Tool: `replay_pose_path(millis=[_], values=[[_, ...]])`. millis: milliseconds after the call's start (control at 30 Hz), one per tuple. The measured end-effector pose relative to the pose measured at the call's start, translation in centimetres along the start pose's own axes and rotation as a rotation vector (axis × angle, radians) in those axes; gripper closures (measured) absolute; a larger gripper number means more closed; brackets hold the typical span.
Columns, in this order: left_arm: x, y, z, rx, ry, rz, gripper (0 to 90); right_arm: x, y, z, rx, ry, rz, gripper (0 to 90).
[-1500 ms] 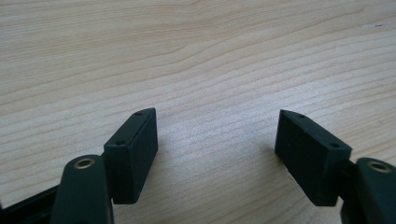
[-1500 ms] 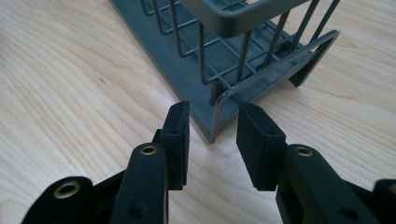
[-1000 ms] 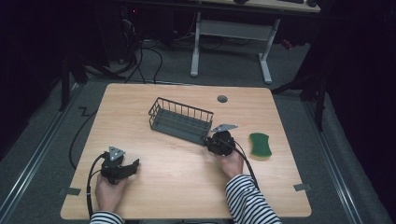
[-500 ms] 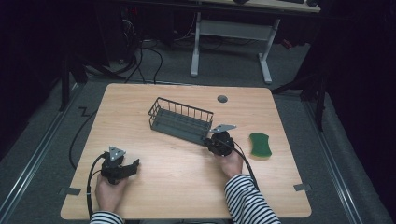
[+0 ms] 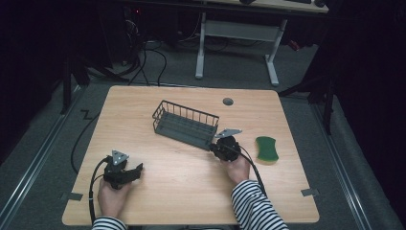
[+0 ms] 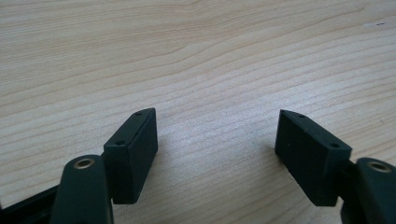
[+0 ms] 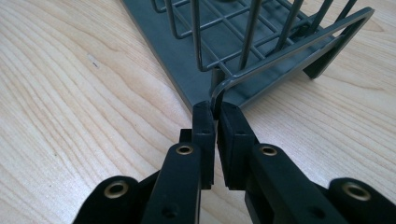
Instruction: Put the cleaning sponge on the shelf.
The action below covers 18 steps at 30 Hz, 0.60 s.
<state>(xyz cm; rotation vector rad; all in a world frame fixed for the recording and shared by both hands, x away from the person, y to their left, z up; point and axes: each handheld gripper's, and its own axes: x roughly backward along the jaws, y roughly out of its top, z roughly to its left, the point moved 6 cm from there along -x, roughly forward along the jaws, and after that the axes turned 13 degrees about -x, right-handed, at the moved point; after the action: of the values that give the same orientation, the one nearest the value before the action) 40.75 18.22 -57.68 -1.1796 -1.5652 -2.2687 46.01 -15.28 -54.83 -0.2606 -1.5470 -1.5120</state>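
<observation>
The dark wire basket (image 5: 186,124) sits near the middle of the worktop (image 5: 191,191), set at a slant, its long side running from upper left to lower right in the high view. It is a low rack of thin bars on a flat grey base, standing upright on its feet.

At its near right corner the right hand-held gripper (image 7: 215,114) is clenched on the basket's rim: in the right gripper view the two black jaws have just been closing and now pinch the bent corner wire (image 7: 219,93) between their pads, with hardly a gap left. From above, that right hand-held gripper (image 5: 218,145) lies low against the worktop, with a hand behind it and a black-and-white striped sleeve (image 5: 253,206) trailing back to the near edge.

Just to the right of that hand, close to the worktop's right side, lies a green sponge (image 5: 266,149), flat and apart from the basket.

Well apart, by the near left corner, the left hand-held gripper (image 5: 136,170) rests in the other hand. Its jaws stand wide, released, and the left gripper view shows bare wood grain between them (image 6: 217,140).

Beyond the basket, a small round grey cap (image 5: 228,101) is set into the far part of the worktop.
</observation>
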Motion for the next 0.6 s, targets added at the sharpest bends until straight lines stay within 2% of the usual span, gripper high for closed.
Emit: replay_pose_path(millis=[367,600], values=[[0.0,0.0,0.0,0.0,0.0,0.0,30.5,0.8,-0.8,0.3,0.011,0.005,0.014,86.2],[0.0,0.0,0.0,0.0,-0.001,-0.001,30.3,2.2,-2.1,-0.1,0.005,-0.001,0.015,86.3]])
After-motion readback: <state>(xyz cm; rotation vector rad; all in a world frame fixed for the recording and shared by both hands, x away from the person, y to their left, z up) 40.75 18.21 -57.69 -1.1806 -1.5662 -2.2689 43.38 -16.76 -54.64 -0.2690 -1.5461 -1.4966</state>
